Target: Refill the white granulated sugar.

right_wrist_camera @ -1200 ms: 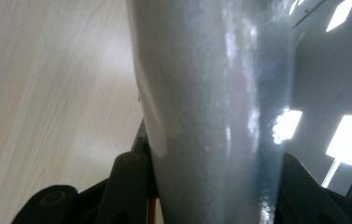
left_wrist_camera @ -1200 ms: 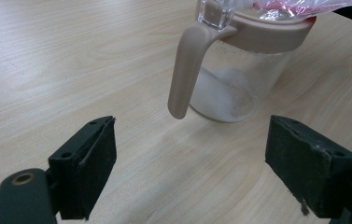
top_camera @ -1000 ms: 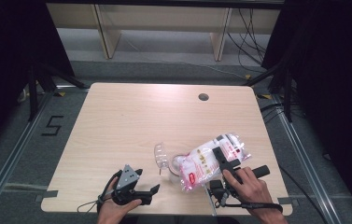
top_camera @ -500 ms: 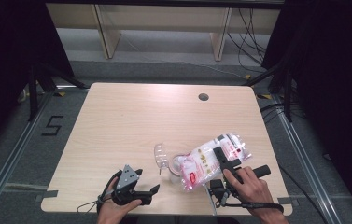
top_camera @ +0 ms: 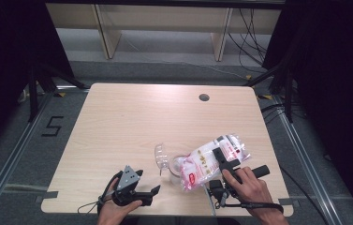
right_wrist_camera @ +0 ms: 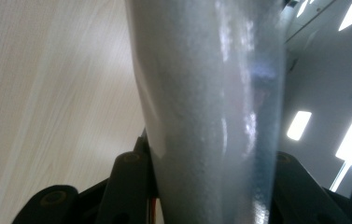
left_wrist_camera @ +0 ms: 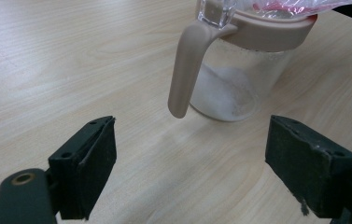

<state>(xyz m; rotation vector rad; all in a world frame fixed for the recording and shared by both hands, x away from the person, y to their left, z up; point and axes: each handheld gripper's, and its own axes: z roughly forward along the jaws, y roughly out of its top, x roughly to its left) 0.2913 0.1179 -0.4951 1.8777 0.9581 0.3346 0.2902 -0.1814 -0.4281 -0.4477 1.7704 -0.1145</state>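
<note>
Both grippers are working near the front edge of the table (top_camera: 118,117). Gripping the bag (top_camera: 209,159) of white grains, the right gripper (top_camera: 224,154) is clamping its jaws on the bag's two sides, as the right gripper view shows, where the bag (right_wrist_camera: 211,107) is rising between the black jaws. The bag is lying tilted, its lower end resting over the mouth of the jar (top_camera: 176,168), and its upper end pointing away to the right of the jar. The jar (left_wrist_camera: 239,70) is standing upright on the table, a little white powder sitting at its bottom, a beige collar ringing its top and a beige handle (left_wrist_camera: 187,70) hanging down its side. A clear lid (top_camera: 161,157) is lying just left of the jar, touching it or nearly so.

Left of the jar and well apart from it, the left gripper (top_camera: 153,192) is resting low over the table with its jaws spread wide and nothing between them; in its own view the jaws are pointing toward the jar. A round hole (top_camera: 204,97) is sitting far behind the jar.
</note>
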